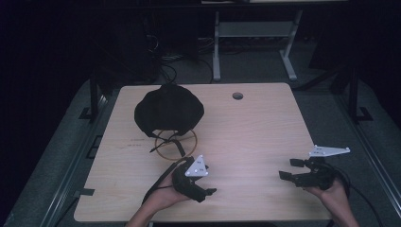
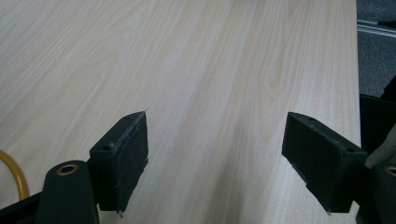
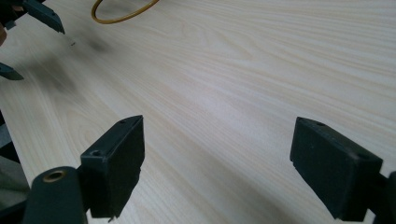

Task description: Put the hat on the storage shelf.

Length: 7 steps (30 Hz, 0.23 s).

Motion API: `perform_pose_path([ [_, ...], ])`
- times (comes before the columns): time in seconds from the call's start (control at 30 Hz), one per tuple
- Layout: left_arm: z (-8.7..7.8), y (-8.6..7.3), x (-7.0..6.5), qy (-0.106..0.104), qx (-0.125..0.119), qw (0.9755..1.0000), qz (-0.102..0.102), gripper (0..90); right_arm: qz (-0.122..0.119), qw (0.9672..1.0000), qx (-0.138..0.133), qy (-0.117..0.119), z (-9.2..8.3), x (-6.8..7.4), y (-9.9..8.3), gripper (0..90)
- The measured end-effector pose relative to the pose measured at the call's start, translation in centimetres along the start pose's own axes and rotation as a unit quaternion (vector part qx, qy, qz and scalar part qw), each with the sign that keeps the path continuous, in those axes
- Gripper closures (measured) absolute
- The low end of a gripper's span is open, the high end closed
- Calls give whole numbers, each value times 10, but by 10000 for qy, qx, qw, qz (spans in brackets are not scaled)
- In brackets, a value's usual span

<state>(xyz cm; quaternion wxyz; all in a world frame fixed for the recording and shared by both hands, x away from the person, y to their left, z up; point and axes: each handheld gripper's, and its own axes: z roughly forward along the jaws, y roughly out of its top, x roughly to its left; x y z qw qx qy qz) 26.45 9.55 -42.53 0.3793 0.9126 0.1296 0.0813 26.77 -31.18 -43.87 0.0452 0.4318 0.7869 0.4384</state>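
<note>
- The left claw hovers low over the near-left part of the counter, its jaws spread wide with nothing between them; in the left gripper view only bare wood lies between the two pads.
- The right claw hangs at the near-right, at about four o'clock from the counter's middle, likewise released and empty, jaws well apart over bare wood in the right gripper view.
- The black cap sits at about ten o'clock from the middle, dome up, untouched by either claw.
- A yellow ring lies flat on the counter, partly under the cap's near edge, with dark straps trailing across it; it is near the left claw, at that claw's eleven o'clock, but apart from it.
- Judging from this, no work on the cap or ring has begun: nothing is gripped, and both claws are clear of both things.
- What is left appears to be everything: the approach, the grasp and whatever handling follows.
</note>
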Motion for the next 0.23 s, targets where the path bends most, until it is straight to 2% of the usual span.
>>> perform_pose_path([
  [0.17, 1, 0, 0, -7, -1, 10000, -20, 225, -36, 9999, -66, -67, -2, 7, -11, 174],
  [0.23, 2, 0, 0, 0, 15, 10000, -18, 225, -123, 9998, -97, -89, -2, 11, -14, 172],
])
